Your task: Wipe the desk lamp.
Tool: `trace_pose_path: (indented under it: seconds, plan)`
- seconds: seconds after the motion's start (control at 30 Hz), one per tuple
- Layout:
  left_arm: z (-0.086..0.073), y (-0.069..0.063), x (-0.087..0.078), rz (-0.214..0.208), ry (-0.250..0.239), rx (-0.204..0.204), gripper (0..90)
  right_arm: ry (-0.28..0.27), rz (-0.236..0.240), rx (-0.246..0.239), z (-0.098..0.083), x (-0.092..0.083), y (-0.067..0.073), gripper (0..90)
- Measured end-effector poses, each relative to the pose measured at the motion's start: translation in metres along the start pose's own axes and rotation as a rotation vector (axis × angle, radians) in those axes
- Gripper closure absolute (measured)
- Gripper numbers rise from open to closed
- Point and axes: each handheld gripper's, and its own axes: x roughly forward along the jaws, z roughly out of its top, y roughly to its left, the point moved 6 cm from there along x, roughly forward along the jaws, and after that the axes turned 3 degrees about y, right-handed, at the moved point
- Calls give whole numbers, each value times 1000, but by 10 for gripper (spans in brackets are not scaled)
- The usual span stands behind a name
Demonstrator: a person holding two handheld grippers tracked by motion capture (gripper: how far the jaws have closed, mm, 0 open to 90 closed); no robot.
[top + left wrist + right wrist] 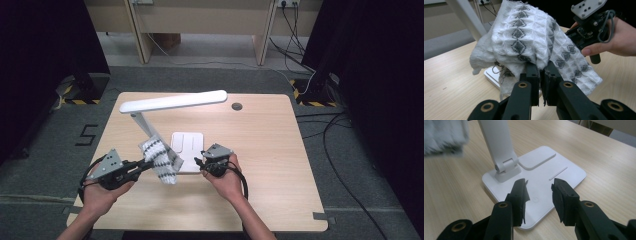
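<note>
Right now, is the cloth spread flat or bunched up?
Bunched: the cloth hangs in crumpled folds from the shut left gripper, above the table.

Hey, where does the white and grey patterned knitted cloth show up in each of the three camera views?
High view: the white and grey patterned knitted cloth hangs left of centre, at the left gripper, in front of the lamp's arm.
Left gripper view: it fills the upper centre, clamped between the jaws.
Right gripper view: a blurred corner of it sits at top left.
Shared landmark: the white desk lamp's flat base.
</note>
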Motion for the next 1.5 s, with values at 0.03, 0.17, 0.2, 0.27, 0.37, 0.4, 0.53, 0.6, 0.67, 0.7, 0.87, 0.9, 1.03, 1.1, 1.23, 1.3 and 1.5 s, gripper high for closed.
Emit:
trace_pose_path:
  seconds: [0.03,0.17,0.2,0.27,0.37,0.4,0.53,0.6,0.67,0.7,0.87,0.9,1.03,1.1,1.23,1.3,1.5]
  plan:
    - [0,1,-2,2,-3,-3,843,1,1,2,-1,3,0,632]
    - [1,4,-9,14,-8,-5,843,24,0,2,-6,12,-1,630]
    - [2,5,-10,17,-13,-7,843,31,0,0,-7,14,-1,630]
    - [2,7,-13,24,-15,-8,843,41,0,5,-9,18,-2,629]
    - [5,10,-18,33,-28,-12,843,48,1,3,-8,23,-2,626]
    - [5,11,-20,38,-31,-12,843,46,3,5,-8,25,-2,625]
    - [8,16,-27,54,-42,-17,843,58,7,9,-7,32,-1,620]
    - [9,18,-30,61,-46,-16,843,58,12,10,-6,35,-2,617]
    - [10,20,-33,69,-52,-15,843,65,14,15,-6,37,-2,614]
    - [11,22,-35,74,-55,-14,843,66,17,26,-7,39,-1,611]
    - [12,27,-42,90,-63,-16,843,77,25,27,-8,45,-2,599]
    - [13,28,-43,94,-67,-18,843,76,25,34,-9,46,-2,598]
    - [15,32,-48,108,-72,-19,843,84,28,44,-10,50,-2,599]
    - [16,34,-50,113,-74,-19,844,84,29,37,-10,51,-2,599]
    - [18,37,-53,121,-80,-20,844,89,36,39,-12,54,-2,597]
    - [19,38,-54,124,-84,-19,843,91,36,41,-13,55,-2,596]
    - [26,42,-56,129,-95,-15,843,88,39,50,-14,56,-4,594]
